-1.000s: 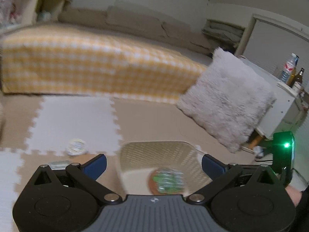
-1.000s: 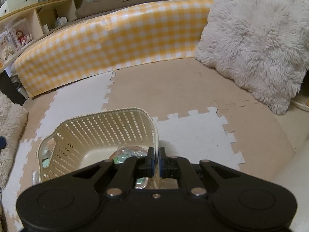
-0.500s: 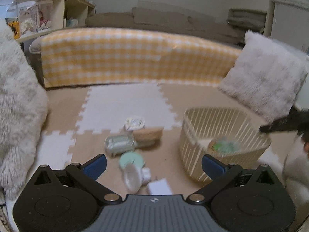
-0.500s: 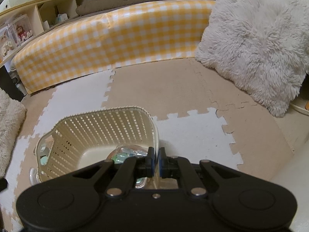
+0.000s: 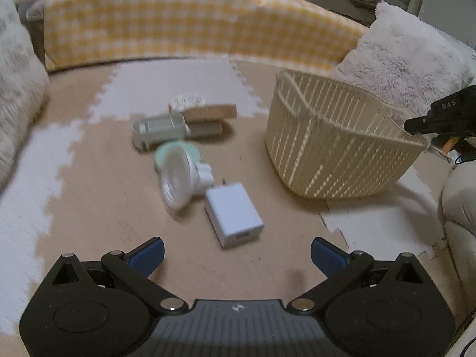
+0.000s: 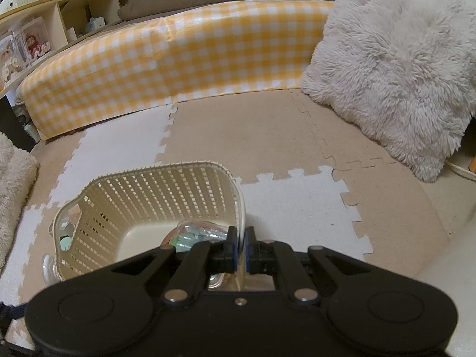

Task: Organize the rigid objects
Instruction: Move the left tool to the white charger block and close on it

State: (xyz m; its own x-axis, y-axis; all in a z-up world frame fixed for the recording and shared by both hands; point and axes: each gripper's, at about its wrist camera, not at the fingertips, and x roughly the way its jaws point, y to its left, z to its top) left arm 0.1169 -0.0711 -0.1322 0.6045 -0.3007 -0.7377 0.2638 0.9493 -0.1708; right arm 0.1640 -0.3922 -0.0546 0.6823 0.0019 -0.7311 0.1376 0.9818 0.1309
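One clear packet [image 6: 195,233] is lying in the basket [image 6: 154,190], whose rim the closed right gripper [image 6: 240,245] is pinching; the empty, open left gripper [image 5: 236,251] is hovering over the white charger [image 5: 233,218], with several items remaining on the mat.

Bare mat [image 5: 98,208] left of charger [image 5: 233,217]; basket [image 5: 336,148] blocks right.

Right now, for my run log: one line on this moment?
left gripper: open, above white plug-in charger block | right gripper: shut on rim of cream slatted plastic basket | floor items: unsorted

Both grippers black, silver screws; left fingers [image 5: 147,254] blue-padded, base seemingly grey ribbed.
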